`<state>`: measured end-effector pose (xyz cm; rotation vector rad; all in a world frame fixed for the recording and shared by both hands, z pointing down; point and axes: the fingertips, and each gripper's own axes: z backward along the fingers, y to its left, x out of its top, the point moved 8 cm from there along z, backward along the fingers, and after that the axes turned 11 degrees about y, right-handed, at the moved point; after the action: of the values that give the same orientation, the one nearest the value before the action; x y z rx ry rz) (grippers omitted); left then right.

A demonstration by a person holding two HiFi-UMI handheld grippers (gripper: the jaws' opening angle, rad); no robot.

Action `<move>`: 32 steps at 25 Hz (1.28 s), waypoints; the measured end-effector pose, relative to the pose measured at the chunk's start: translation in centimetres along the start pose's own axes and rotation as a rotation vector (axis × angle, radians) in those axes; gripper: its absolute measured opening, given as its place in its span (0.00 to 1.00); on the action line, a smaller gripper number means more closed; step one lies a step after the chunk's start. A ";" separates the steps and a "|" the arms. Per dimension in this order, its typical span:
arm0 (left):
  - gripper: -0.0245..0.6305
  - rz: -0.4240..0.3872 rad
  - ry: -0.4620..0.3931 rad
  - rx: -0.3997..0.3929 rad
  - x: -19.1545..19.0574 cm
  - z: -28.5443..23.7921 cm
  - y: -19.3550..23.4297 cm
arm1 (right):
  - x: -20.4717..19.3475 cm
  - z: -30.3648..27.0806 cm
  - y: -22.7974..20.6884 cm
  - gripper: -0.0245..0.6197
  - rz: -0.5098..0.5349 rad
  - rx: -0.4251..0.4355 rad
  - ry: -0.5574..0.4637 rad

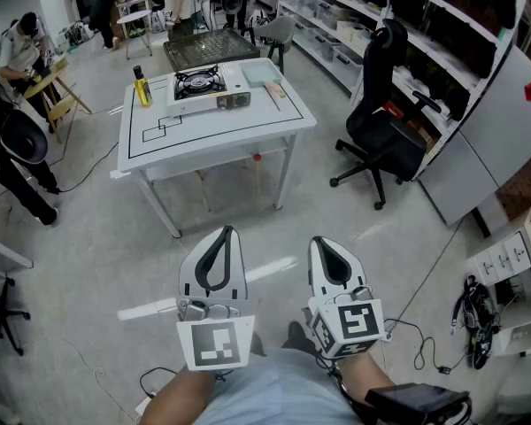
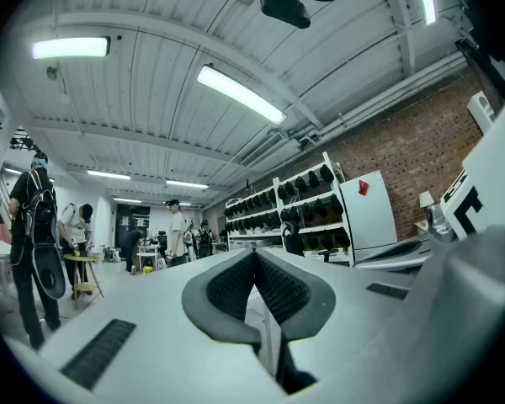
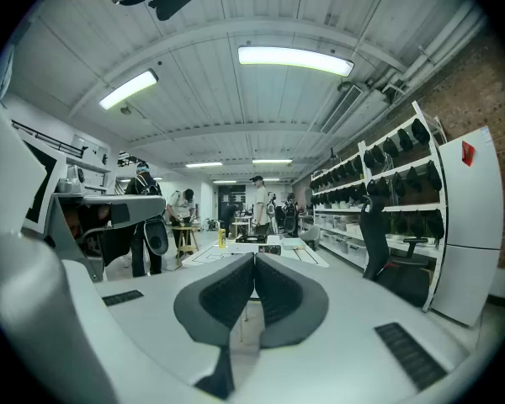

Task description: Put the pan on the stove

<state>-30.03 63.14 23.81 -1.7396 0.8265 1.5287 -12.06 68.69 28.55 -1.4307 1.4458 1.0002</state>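
A portable gas stove (image 1: 200, 83) with a black burner stands at the far side of a white table (image 1: 212, 135) across the room; it shows small in the right gripper view (image 3: 252, 239). I see no pan in any view. My left gripper (image 1: 227, 232) and right gripper (image 1: 324, 243) are held side by side over the floor, well short of the table. Both are shut with nothing between the pads. The left gripper (image 2: 254, 256) points slightly upward at ceiling and shelves. The right gripper (image 3: 254, 259) points toward the table.
A yellow bottle (image 1: 142, 88) and a pale flat box (image 1: 263, 73) sit beside the stove. A dark mesh tray (image 1: 211, 48) lies behind the table. A black office chair (image 1: 385, 127) stands right, shelving (image 1: 442, 25) beyond. People (image 1: 18, 47) work at the left. Cables (image 1: 425, 348) lie on the floor.
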 end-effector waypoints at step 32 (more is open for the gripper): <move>0.07 -0.022 0.229 -0.047 -2.3 -25.3 -3.4 | 1.2 -18.6 -17.9 0.12 -0.132 0.012 0.111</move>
<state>-13.07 44.48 28.59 -1.9782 0.8860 1.3613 5.20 50.25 33.79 -1.5728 1.4134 0.8393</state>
